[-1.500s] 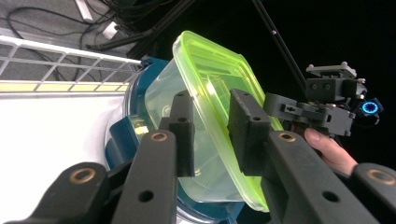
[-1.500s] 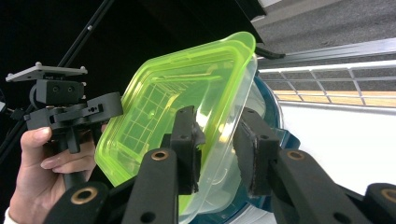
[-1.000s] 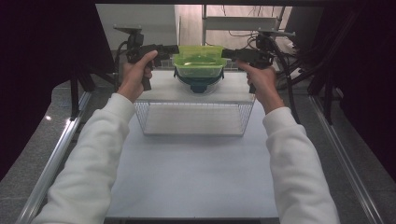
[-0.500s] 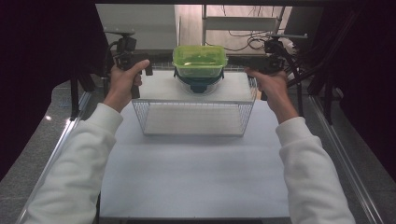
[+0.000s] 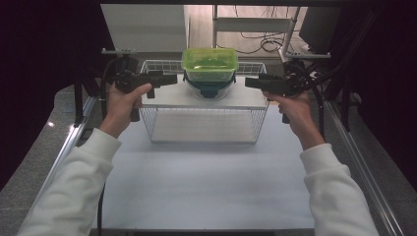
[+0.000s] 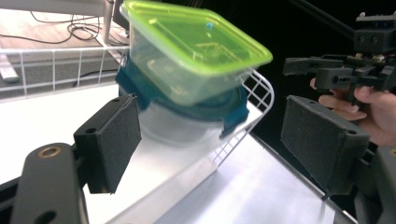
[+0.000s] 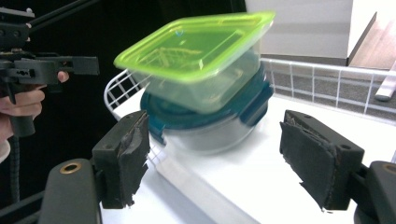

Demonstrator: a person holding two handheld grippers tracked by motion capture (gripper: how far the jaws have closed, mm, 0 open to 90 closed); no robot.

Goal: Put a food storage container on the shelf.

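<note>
The green-lidded clear box (image 5: 210,64) sits on a round blue-lidded container (image 5: 209,87) inside the white wire basket (image 5: 204,118). Its contents are unclear. The left gripper (image 5: 169,78) and right gripper (image 5: 250,82) flank the basket; their jaws, just opening, stand wide, holding nothing.

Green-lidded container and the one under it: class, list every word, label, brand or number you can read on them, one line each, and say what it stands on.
None: no readable text on the green lid or the blue-lidded container beneath it.
The lid's raised marks are too blurred to read.
</note>
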